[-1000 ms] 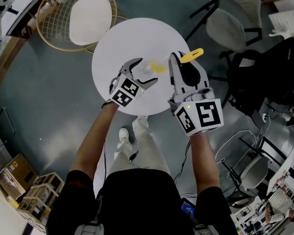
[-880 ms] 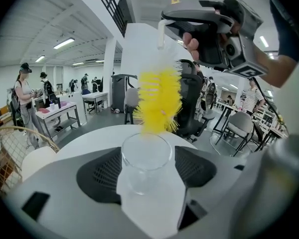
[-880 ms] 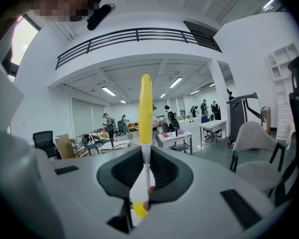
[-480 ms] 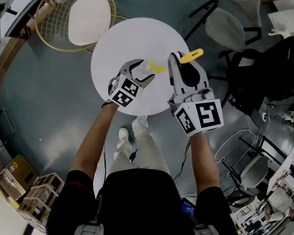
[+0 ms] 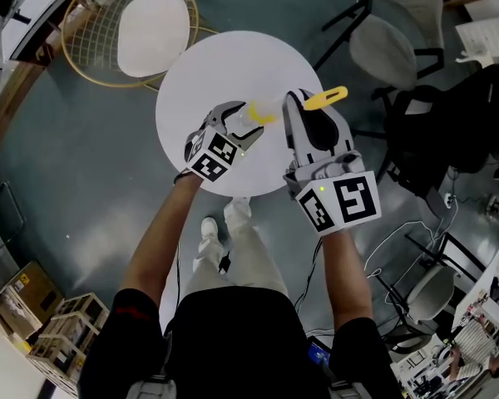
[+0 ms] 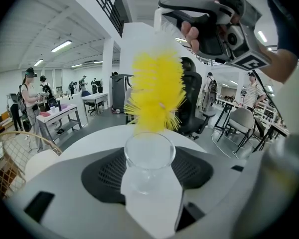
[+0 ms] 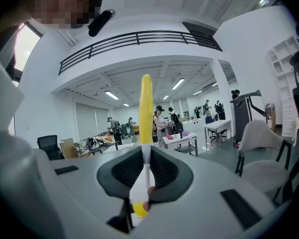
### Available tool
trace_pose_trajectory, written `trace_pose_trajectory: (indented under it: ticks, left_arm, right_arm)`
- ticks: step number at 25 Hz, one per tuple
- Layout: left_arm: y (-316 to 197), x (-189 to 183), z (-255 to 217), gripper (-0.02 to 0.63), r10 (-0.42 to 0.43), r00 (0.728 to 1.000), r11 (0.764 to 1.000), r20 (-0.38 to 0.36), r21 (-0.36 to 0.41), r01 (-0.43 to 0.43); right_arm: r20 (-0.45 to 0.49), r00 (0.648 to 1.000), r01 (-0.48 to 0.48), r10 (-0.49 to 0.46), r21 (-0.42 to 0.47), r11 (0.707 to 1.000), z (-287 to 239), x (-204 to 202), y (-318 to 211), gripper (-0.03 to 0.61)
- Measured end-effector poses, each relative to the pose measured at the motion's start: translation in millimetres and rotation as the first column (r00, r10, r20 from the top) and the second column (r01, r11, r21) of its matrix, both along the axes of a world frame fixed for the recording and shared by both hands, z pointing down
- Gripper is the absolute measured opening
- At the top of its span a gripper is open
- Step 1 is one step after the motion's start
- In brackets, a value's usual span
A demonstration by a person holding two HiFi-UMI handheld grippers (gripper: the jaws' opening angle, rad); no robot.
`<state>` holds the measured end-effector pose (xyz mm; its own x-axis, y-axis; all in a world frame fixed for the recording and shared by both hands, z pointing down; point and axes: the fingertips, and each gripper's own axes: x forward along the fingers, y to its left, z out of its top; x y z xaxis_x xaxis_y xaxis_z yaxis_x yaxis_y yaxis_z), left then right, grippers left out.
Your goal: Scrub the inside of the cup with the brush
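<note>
The left gripper (image 5: 241,125) sat just left of the frame's centre in the head view, over the near part of the round white bench (image 5: 204,65). Its jaws had just been closing, and its own view showed them pinching a clear glass cup (image 6: 149,161) from both sides, the dark pads against the glass and the open rim turned away from the camera. In the head view the cup (image 5: 249,120) showed only faintly at the tips of those jaws.

The right gripper (image 5: 297,104) lay to the right of centre, its marker cube lower right. Its jaws were pressed together on the thin white stem of the brush (image 7: 146,108), whose yellow handle stood straight up the middle of the right gripper view. In the head view that handle stuck out to the upper right past the jaws, while the yellow bristles (image 5: 263,112) reached left towards the cup.

Seen from the left gripper, the bristle head (image 6: 157,91) filled the centre of the frame right above the cup's rim, its lowest hairs at the mouth; whether any were inside could not be told. A gold wire chair (image 5: 150,32) stood at the upper left beyond the bench
</note>
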<state>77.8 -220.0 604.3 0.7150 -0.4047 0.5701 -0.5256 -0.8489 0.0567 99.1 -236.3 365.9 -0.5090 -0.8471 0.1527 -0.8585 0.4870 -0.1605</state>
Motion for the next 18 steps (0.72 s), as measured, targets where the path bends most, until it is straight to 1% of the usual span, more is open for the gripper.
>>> trace_pose_trajectory:
  ticks: [6,18]
  left_arm:
    - [1,1,-1,0.295,0.000,1.000,1.000,0.001,0.003,0.000]
    - [0,1,0,0.295,0.007,1.000,1.000,0.002,0.016,-0.007]
  right_arm:
    - [-0.003,0.999,0.039,-0.039,0.001,0.999,2,-11,6,0.051]
    - [-0.027,0.998,0.054,-0.055,-0.015,0.998,22,-23,8,0.051]
